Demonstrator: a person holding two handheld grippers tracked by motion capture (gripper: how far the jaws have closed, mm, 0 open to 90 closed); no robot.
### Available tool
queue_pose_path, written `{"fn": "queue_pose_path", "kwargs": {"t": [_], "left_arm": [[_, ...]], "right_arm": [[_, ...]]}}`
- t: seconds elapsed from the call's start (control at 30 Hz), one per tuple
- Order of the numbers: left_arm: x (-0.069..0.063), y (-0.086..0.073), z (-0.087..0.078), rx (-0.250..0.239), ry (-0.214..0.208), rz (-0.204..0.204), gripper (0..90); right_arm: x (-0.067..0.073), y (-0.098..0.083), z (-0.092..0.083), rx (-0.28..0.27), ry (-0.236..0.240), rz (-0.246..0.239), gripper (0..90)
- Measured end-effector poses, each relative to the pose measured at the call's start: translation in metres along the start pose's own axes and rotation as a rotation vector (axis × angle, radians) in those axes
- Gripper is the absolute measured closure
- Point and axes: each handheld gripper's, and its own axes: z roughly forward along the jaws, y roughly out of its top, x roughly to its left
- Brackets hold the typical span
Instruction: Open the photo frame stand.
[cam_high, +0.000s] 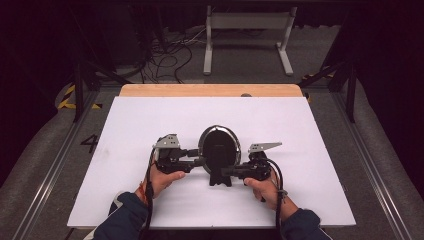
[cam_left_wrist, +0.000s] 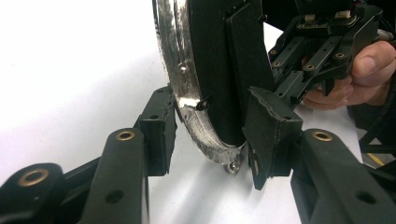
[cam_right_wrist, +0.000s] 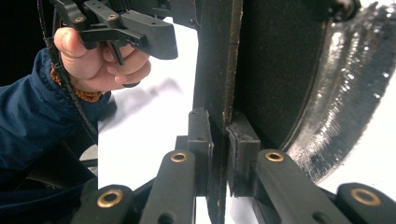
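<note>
An oval mirror (cam_high: 219, 145) with a silvery rim and a black back stands upright on the white bench (cam_high: 130, 130), near the middle of it and toward the person's side. Its flat black stand (cam_high: 220, 178) runs down from the back to the bench surface. The left tool (cam_high: 200, 161) comes in from the mirror's left; in the left gripper view its pads sit on either side of the mirror's lower edge (cam_left_wrist: 210, 140), one at the silvery rim and the other at the black stand panel, and whether they press on it cannot be told. The right tool (cam_high: 226, 172) reaches in from the mirror's right, lower down, and in the right gripper view its two pads are clamped on the thin black stand panel (cam_right_wrist: 219, 70), one on each face. Both hands (cam_high: 165, 177) hold their tools just in front of the mirror. No brand or label can be read on the mirror; on the floor left of the bench a painted "4" (cam_high: 90, 143) shows.
</note>
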Motion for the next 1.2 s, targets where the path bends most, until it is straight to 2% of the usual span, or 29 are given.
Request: {"fn": "queue_pose_path", "kwargs": {"t": [0.17,0.27,0.3,0.37,0.5,0.73,0.9,0.97,1.03,1.13,1.17,1.2], "left_arm": [[0.0022,-0.0015,0.0021,0.010,0.009,-0.010,55.4],[0.0046,-0.0018,0.0030,0.016,-0.009,0.002,56.4],[0.0028,-0.0020,0.0035,0.017,-0.007,-0.016,56.2],[0.0034,-0.0012,0.0034,0.023,-0.003,0.013,55.9],[0.0028,-0.0014,0.0042,0.030,0.011,0.009,51.1],[0.0004,0.0005,-0.0008,-0.014,-0.021,0.027,55.7],[0.0011,-0.0005,-0.0017,-0.032,-0.046,0.009,56.4],[0.0017,-0.0007,-0.0011,-0.024,-0.037,0.026,57.8],[0.0016,-0.0021,0.0000,-0.027,-0.032,0.004,58.8],[0.0015,-0.0027,0.0005,-0.027,-0.028,0.006,63.2],[0.0000,-0.0025,-0.0004,-0.026,-0.005,0.016,63.2],[-0.0005,-0.0020,-0.0011,-0.027,0.005,0.036,67.7]], "right_arm": [[0.0022,0.0000,0.0009,-0.006,-0.003,-0.016,82.5],[0.0032,0.0003,0.0014,-0.004,-0.009,-0.026,82.5],[0.0034,0.0000,0.0013,-0.005,-0.012,-0.030,82.5],[0.0036,0.0000,0.0013,-0.005,-0.013,-0.034,82.5],[0.0077,0.0006,0.0028,-0.008,-0.013,-0.064,83.3],[0.0054,-0.0004,0.0014,-0.007,-0.032,-0.056,82.5],[0.0069,-0.0006,0.0025,-0.001,-0.033,-0.059,82.4],[0.0068,-0.0005,0.0018,0.001,-0.037,-0.065,82.1],[0.0072,-0.0007,0.0019,0.000,-0.050,-0.070,81.9],[0.0075,-0.0007,0.0021,-0.002,-0.055,-0.071,81.7],[0.0076,-0.0006,0.0019,0.000,-0.056,-0.073,81.6],[0.0078,-0.0005,0.0016,0.001,-0.061,-0.077,81.0]]}}
